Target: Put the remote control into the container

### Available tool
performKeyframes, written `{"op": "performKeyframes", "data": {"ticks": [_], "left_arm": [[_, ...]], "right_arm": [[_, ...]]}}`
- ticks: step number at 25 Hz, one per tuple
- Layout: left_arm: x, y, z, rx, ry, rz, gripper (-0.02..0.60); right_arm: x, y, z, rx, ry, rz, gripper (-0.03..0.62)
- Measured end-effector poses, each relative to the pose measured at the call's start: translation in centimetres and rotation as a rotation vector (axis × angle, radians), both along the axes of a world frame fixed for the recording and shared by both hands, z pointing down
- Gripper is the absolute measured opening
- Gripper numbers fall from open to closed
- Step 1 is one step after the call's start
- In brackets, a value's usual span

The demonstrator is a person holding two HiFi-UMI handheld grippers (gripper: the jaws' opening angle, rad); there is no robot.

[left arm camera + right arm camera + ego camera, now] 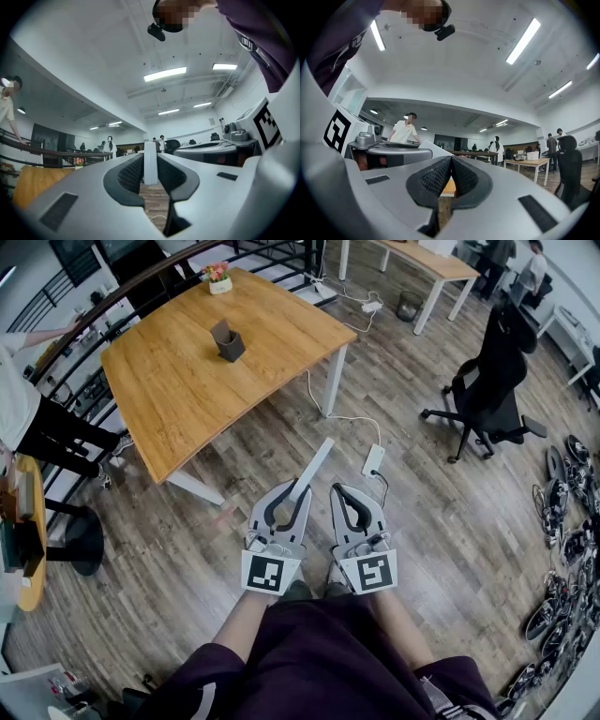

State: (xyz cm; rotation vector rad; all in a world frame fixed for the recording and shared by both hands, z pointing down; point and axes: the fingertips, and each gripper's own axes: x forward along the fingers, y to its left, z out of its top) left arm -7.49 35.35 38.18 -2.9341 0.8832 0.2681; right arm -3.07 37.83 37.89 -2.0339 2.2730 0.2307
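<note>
Head view: left tool (296, 489) and right tool (341, 491) side by side above the wood floor (225, 474). Dark container (229, 341) on worktop (178, 390), well apart from both.
Left gripper view: jaws clamped on white remote control (150, 164).
Right gripper view: jaws together, nothing between.

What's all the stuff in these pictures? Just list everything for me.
wooden table: one, orange-brown top, white legs, ahead left
container: one, dark grey, on that table
flower pot: one, pink flowers, at the table's far edge
office chair: one, black, on the right
power strip: one, white, on the floor, centre
second table: one, pale wood, far right
bystander: one, white top, dark trousers, left edge
remote control: one, white, pointing ahead
left gripper: grey, shut on the remote control
right gripper: grey, shut, empty
</note>
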Motion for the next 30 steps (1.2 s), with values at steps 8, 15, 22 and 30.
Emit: {"op": "performKeyframes", "data": {"ticks": [8, 15, 22, 30], "left_arm": [[-1.4, -1.8, 0.3, -0.009, -0.005, 0.014, 0.081], [-0.1, -4.7, 1.2, -0.027, -0.006, 0.011, 0.081], [2.4, -8.7, 2.3, -0.037, -0.017, -0.002, 0.081], [6.5, -13.0, 2.0, -0.033, -0.018, -0.033, 0.081]], "right_arm": [[-1.4, -1.4, 0.3, -0.013, -0.001, 0.034, 0.017], [0.5, -4.1, 1.2, -0.024, 0.001, 0.044, 0.017], [3.1, -8.0, 3.2, -0.095, 0.027, 0.027, 0.017], [7.1, -12.8, 1.8, -0.033, -0.021, -0.013, 0.017]]}}
